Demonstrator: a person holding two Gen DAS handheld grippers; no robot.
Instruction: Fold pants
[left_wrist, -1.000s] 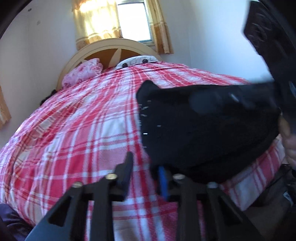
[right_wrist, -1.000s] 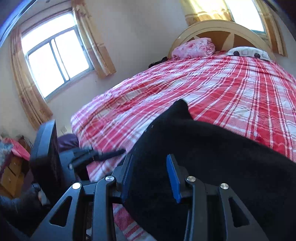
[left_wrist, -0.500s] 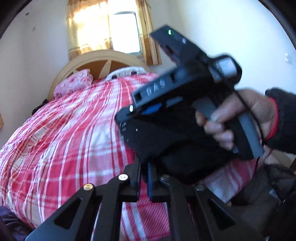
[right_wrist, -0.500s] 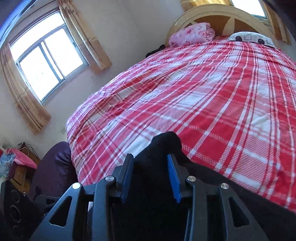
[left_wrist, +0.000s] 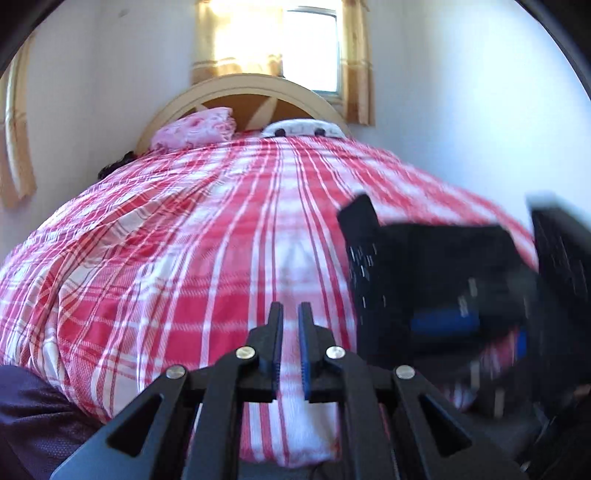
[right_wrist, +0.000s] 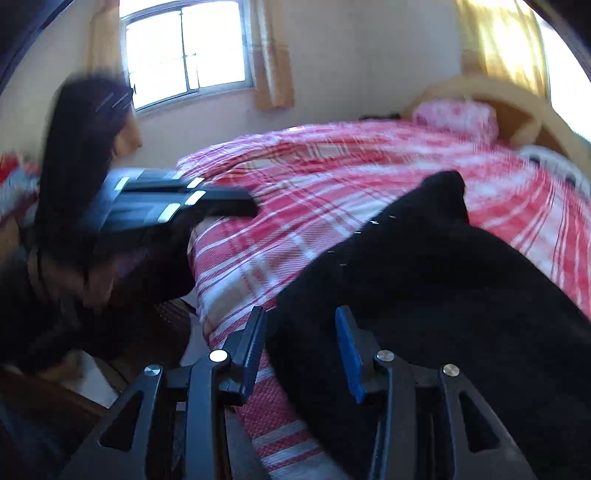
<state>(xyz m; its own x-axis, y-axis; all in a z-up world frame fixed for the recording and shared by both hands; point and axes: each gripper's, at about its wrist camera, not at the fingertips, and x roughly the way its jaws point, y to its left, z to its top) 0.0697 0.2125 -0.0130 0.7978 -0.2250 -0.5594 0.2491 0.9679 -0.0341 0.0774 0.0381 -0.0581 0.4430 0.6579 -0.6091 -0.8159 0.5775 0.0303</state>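
The black pants (right_wrist: 443, 277) lie folded on the red plaid bed cover near the foot edge; they also show at the right of the left wrist view (left_wrist: 413, 266). My left gripper (left_wrist: 290, 317) is shut and empty, over bare plaid to the left of the pants. My right gripper (right_wrist: 301, 321) is open, its fingers (right_wrist: 345, 332) straddling the near edge of the pants without pinching them. The right gripper shows blurred at the right of the left wrist view (left_wrist: 480, 317). The left gripper shows blurred in the right wrist view (right_wrist: 229, 203).
The bed (left_wrist: 184, 258) has a red and white plaid cover, a pink pillow (left_wrist: 195, 129), a white pillow (left_wrist: 299, 129) and a curved headboard (left_wrist: 236, 88). Curtained windows (right_wrist: 188, 48) stand behind and to the left. A person (right_wrist: 81, 184) stands at the bed's foot.
My left gripper has let go of the pants, shut and drawn back left. My right gripper has opened and swung, leaving the pants lying on the bed.
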